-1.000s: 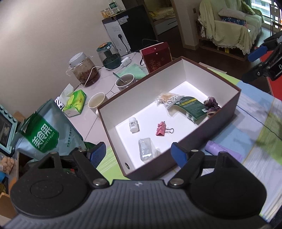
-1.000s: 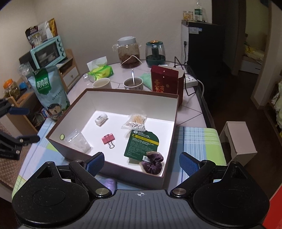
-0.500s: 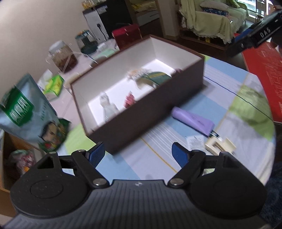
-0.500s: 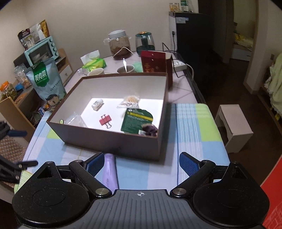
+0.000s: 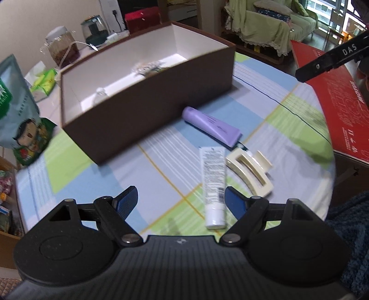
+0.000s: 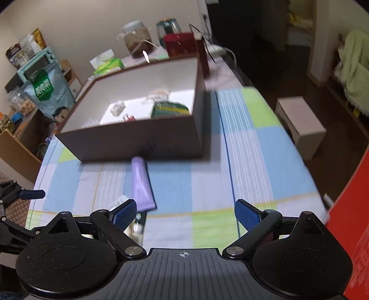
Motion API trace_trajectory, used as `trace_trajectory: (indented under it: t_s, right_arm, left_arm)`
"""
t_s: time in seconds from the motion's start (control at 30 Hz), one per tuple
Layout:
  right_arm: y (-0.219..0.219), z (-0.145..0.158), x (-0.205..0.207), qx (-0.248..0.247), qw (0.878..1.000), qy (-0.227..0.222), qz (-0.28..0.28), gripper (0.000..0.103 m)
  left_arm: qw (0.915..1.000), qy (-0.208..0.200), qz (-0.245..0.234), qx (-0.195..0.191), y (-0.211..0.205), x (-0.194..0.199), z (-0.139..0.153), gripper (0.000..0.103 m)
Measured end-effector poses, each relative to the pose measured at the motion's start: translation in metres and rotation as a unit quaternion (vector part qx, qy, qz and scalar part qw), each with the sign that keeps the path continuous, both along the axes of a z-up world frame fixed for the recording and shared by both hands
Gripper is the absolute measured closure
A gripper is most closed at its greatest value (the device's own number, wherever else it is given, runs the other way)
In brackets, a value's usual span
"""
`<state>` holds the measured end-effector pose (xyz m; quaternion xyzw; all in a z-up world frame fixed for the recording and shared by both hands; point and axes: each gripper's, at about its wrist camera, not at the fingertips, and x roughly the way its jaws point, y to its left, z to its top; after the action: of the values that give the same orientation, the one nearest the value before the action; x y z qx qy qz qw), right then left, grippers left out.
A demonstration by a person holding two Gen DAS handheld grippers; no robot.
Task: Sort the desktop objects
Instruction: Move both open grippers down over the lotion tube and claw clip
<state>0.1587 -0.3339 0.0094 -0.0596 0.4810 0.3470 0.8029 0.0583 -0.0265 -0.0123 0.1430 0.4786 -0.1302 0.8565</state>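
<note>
"DAS" on right gripper (image 5: 332,61) (white letters)

Both the left claw (image 5: 181,199) and the right claw (image 6: 185,213) hang empty, jaws spread wide, tilted downward.

Walls are plain cream (image 6: 92,20); the floor is dark wood (image 6: 265,76). A sofa (image 5: 272,25) under a pale green fringed throw stands before a bright window (image 5: 320,9) in the left wrist view, and the tabletop (image 6: 249,143) carries a blue, green and lilac checked cloth. The right wrist view shows a mint-green toaster oven (image 6: 38,62) on a wooden shelf unit (image 6: 16,150), a small pale stool (image 6: 299,124) on the floor, and a dark cabinet (image 6: 239,20) against the far wall.
</note>
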Motion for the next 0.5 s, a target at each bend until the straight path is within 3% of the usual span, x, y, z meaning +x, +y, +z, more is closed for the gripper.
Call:
trace_trajectory:
  t_s: [0.5]
  right_arm:
    - [-0.009,-0.035,-0.017,-0.010,0.998,0.056,-0.024,0.009]
  left_arm:
    - [0.9987,0.039,-0.021,-0.024,-0.023,0.012,-0.043,0.037]
